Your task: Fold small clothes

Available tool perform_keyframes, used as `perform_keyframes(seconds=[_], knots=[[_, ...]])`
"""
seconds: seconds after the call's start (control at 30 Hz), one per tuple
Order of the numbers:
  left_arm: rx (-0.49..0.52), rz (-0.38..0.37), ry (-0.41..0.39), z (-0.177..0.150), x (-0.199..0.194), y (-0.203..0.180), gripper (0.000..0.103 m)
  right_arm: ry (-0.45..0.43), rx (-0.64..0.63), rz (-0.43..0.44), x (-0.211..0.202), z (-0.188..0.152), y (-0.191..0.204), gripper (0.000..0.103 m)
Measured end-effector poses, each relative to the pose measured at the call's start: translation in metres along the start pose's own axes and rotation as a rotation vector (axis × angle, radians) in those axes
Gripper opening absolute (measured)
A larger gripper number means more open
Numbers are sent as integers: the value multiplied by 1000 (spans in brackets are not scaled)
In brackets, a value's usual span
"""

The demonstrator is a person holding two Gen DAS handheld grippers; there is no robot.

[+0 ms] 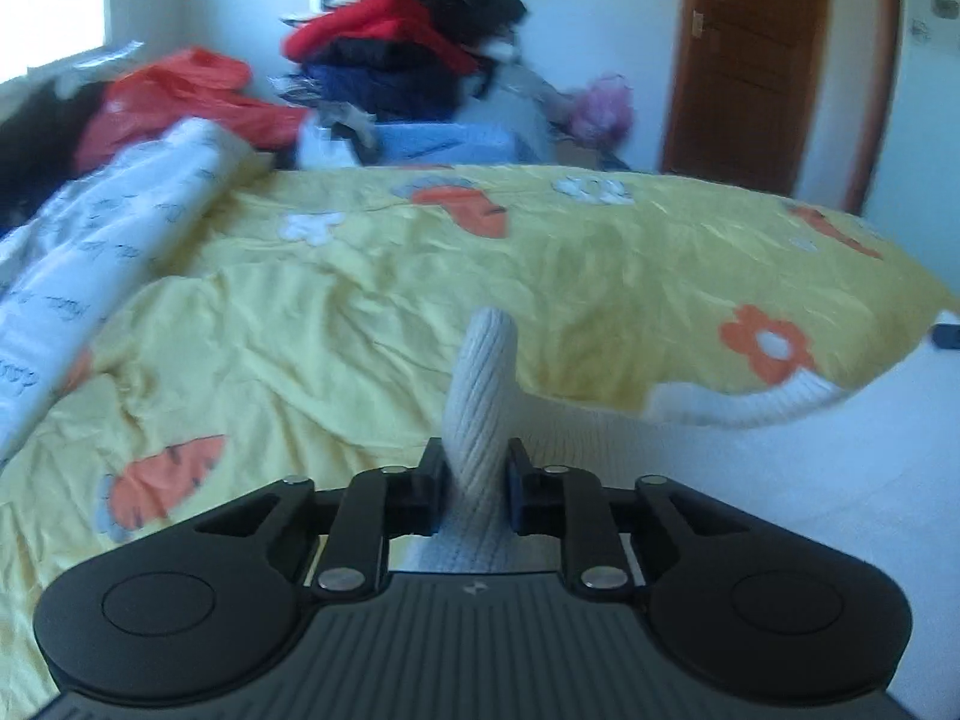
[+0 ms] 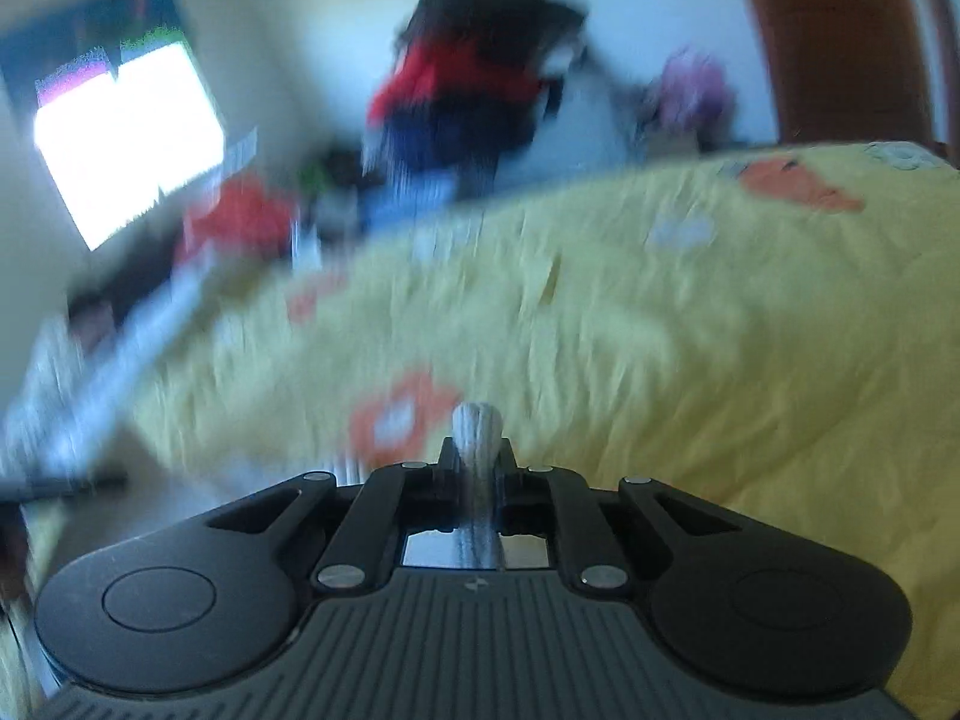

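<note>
We see the left gripper (image 1: 474,480) with its jaws pulled in close, pinching a white knitted cloth (image 1: 480,396). The cloth is squeezed into a thin roll between the two pads. It sticks up and forward past the pads, and its ribs run along that same way. More of the cloth hangs off to the right, stretched sideways in the air over the edge of the yellow bed cover (image 1: 372,300).

The right gripper (image 2: 477,468) is also nearly closed, and it nips a small bunch of the same white cloth (image 2: 477,426). Only a short bump pokes out past its pads, pointing forward. This picture is very blurry. The bed cover (image 2: 690,330) lies under and ahead of both grippers.
</note>
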State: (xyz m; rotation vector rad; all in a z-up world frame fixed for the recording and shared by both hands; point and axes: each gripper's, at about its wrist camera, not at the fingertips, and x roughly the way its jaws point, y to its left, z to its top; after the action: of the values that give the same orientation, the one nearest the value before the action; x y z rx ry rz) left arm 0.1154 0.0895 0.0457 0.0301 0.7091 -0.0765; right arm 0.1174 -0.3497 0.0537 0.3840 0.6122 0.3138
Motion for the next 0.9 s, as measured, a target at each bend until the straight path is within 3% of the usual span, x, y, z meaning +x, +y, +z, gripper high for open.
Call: perform_keyframes(seconds=[0.07, 0.13, 0.2, 0.3, 0.33, 0.4, 0.47, 0.53, 0.57, 0.67, 0.77, 0.8, 0.9], knots=[[2, 52, 67, -11, 23, 0, 17, 75, 34, -81, 20, -9, -17, 13], [46, 90, 18, -19, 24, -8, 17, 126, -1, -124, 34, -23, -17, 13], [76, 114, 5, -21, 19, -14, 19, 105, 5, -131, 30, -28, -13, 14], [155, 159, -20, -22, 4, -22, 27, 107, 20, -174, 19, -25, -8, 45], [174, 182, -40, -22, -6, -24, 28, 105, 17, -195, 15, -22, -7, 51], [174, 218, -111, -19, -29, -27, 32, 28, -25, -220, -11, -19, 7, 51], [119, 219, -191, -17, -50, -32, 46, -64, -40, -170, -31, -18, 22, 61], [60, 152, -221, -13, -58, -43, 96, -67, -53, -78, -36, -21, 42, 80], [61, 126, -220, -12, -55, -53, 98, -37, -80, -61, -29, -23, 53, 81], [166, 139, -161, -14, -28, -92, 97, 45, -209, -126, 7, -34, 81, 79], [229, 213, -46, -27, 13, -109, 97, 143, -272, -256, 43, -51, 80, 76], [223, 204, 3, -29, 25, -106, 97, 150, -272, -281, 50, -57, 74, 77], [81, 114, 41, -23, 29, -81, 99, 119, -171, -240, 46, -49, 58, 74]])
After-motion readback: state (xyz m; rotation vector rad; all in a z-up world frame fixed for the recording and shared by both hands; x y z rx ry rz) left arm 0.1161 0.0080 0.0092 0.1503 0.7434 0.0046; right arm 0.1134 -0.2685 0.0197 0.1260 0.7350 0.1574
